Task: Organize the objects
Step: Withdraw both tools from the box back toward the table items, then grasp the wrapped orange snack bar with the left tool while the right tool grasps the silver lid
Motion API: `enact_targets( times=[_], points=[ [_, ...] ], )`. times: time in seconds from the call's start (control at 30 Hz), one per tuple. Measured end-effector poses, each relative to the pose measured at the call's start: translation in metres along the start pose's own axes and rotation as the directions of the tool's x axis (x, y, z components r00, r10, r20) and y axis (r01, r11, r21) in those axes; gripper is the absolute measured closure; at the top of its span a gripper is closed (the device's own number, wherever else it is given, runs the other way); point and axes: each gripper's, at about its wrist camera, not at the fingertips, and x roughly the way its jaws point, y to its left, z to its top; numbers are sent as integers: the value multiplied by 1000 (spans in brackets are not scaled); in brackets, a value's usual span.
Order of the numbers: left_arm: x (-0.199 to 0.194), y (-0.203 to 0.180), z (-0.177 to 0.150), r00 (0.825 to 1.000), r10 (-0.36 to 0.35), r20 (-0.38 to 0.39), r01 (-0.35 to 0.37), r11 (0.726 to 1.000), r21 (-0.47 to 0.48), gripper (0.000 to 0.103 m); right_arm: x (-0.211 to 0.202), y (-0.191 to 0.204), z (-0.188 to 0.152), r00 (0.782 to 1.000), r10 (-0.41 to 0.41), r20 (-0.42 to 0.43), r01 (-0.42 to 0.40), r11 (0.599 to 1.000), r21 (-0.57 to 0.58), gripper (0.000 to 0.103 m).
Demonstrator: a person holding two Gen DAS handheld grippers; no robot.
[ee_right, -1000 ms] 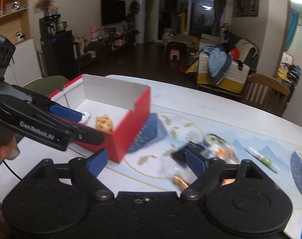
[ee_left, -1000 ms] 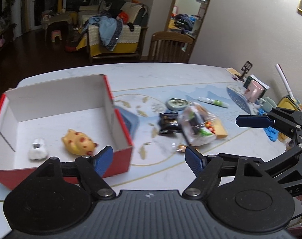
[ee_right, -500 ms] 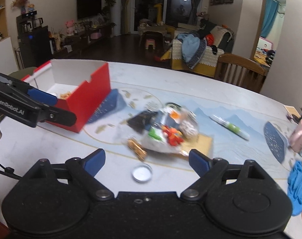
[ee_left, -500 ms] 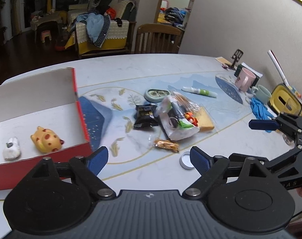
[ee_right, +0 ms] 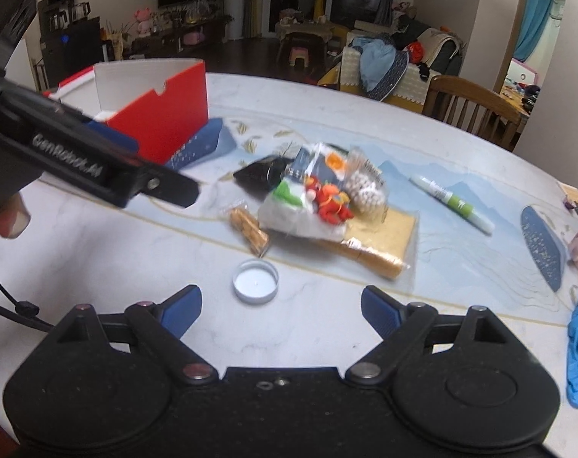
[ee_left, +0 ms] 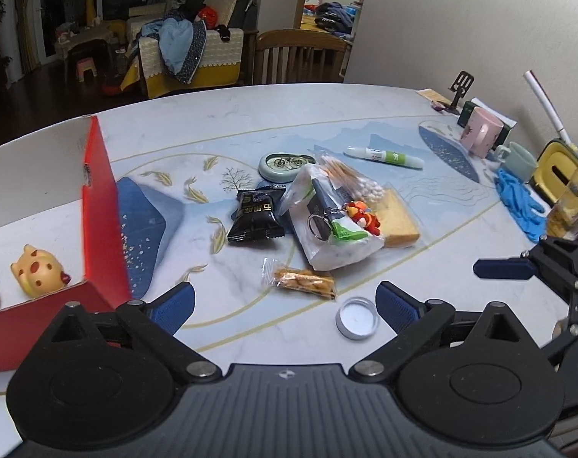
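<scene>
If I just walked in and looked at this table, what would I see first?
Probably the clear bag stuffed with cotton swabs and a red toy figure, lying mid-table on a yellow sponge. Next the big red box at the left, with a yellow spotted toy inside. Closer, a small tealight sits alone on the marble table, just ahead of the open right hand-held gripper.
</scene>
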Motion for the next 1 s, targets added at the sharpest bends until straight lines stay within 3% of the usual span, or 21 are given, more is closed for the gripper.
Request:
enact_targets(
  times=[0.27, 1.0],
  points=[
    [42, -9, -3, 997, 50, -65, -45, 996, 73, 1, 29, 6, -8, 999, 21, -33, -21, 1000, -21, 16],
    [103, -8, 3, 988, -2, -158, 17, 995, 95, 0, 63, 8, -6, 996, 71, -59, -72, 997, -5, 30]
  ],
)
